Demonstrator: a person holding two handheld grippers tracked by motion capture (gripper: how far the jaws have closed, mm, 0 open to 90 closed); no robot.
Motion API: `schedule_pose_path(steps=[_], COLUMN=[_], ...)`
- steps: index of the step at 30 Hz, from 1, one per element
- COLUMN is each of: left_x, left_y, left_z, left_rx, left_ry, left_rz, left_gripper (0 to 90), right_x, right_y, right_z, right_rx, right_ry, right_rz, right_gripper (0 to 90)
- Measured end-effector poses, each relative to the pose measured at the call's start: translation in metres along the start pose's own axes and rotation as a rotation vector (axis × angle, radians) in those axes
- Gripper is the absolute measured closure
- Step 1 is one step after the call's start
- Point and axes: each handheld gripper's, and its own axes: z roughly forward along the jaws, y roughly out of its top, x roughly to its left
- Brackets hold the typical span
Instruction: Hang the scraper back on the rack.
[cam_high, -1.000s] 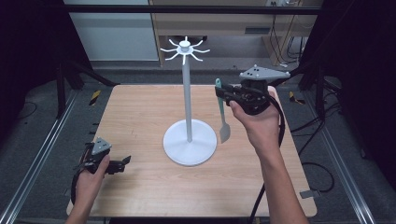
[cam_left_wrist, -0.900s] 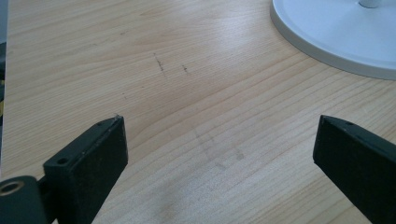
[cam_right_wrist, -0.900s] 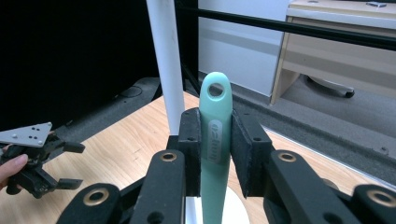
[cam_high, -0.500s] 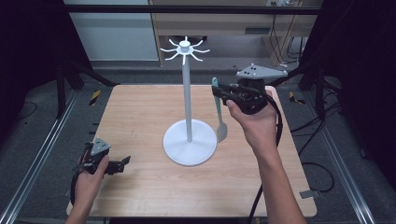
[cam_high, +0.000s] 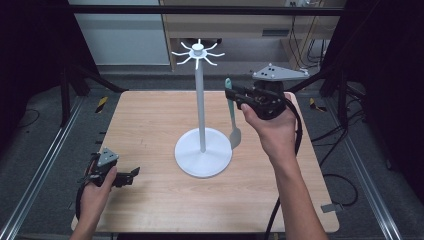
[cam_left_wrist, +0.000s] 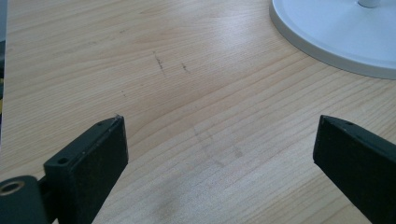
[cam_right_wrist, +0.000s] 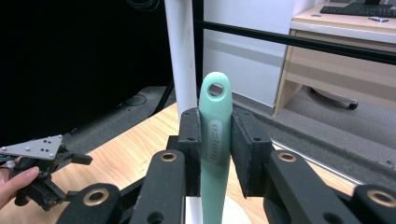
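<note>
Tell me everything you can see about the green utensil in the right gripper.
The green utensil has a mint-green, plastic-looking handle with a round hanging hole at its top and raised lettering, too blurred to read. Its lower end is a grey, spoon-like head. It hangs upright above the table, beside the white pole. The right gripper clamps the handle; nothing else touches it.

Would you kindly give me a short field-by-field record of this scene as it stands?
right gripper: shut on the green-handled utensil, raised above the table
utensil: hangs upright, hanging hole at top, grey head down near the stand's base
hook stand: white, upright at mid-table, hooks bare
left gripper: open, holding nothing, low at the near left
table: light wood
</note>
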Motion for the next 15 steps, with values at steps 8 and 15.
schedule_pose_path(steps=[8,15], left_x=[-0.0001,-0.0006], left_y=[0.0004,0.0003], left_z=[0.0007,-0.0004], left_rx=[0.005,0.003], left_ry=[0.001,0.005], left_rz=[0.006,0.011], left_gripper=[2.9,2.9], right_x=[0.0061,0.0076], right_y=[0.0063,0.0069], right_z=[-0.0018,-0.0006], right_rx=[-0.014,-0.028], right_ry=[0.010,0.016], right_rz=[-0.015,-0.012], right_gripper=[74.7,74.7])
